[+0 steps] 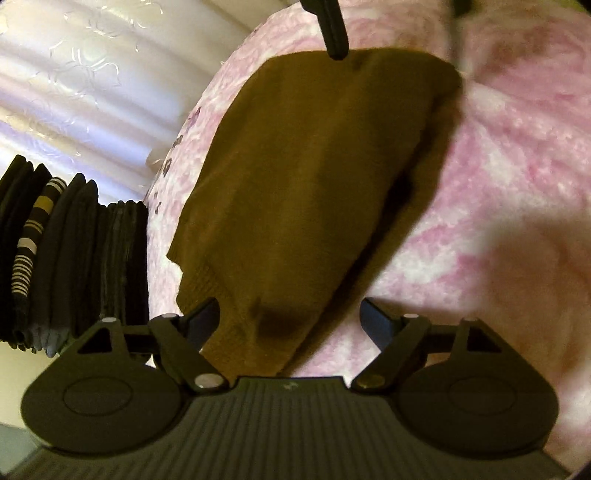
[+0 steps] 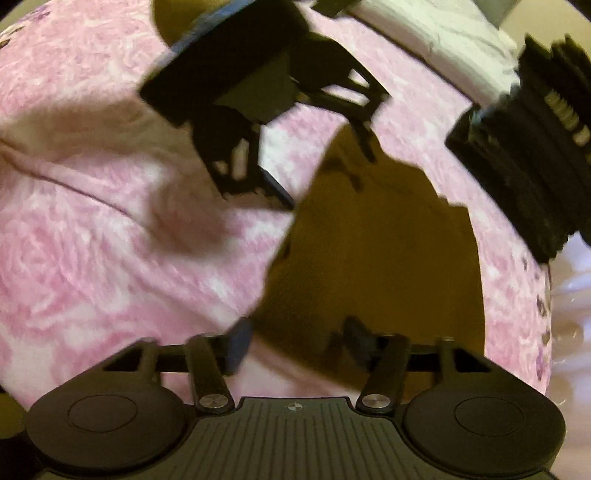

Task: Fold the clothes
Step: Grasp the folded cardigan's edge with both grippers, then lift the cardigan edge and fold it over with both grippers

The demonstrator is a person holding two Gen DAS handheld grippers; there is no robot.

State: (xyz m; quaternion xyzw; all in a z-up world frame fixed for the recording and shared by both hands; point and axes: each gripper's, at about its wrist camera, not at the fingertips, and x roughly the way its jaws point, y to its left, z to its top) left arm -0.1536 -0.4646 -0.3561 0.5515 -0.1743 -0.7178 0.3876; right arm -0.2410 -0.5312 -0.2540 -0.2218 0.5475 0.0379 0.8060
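1. ahead of my left tool (image 1: 290,317) lies the olive-brown knitted garment (image 1: 310,177), folded flat on the pink and white floral bedspread (image 1: 517,166).
2. the left tool's jaws stand wide apart; the garment's ribbed hem lies between and under them, but the pads do not press on it.
3. my right tool (image 2: 295,336) hangs over the garment's opposite end, jaws apart, with cloth below the gap and no grip on it.
4. one finger (image 1: 332,29) of the right tool shows at the garment's far edge in the left wrist view.
5. to the left of the left tool stands a row of dark folded socks (image 1: 55,258), some striped, beside the bedspread's edge.
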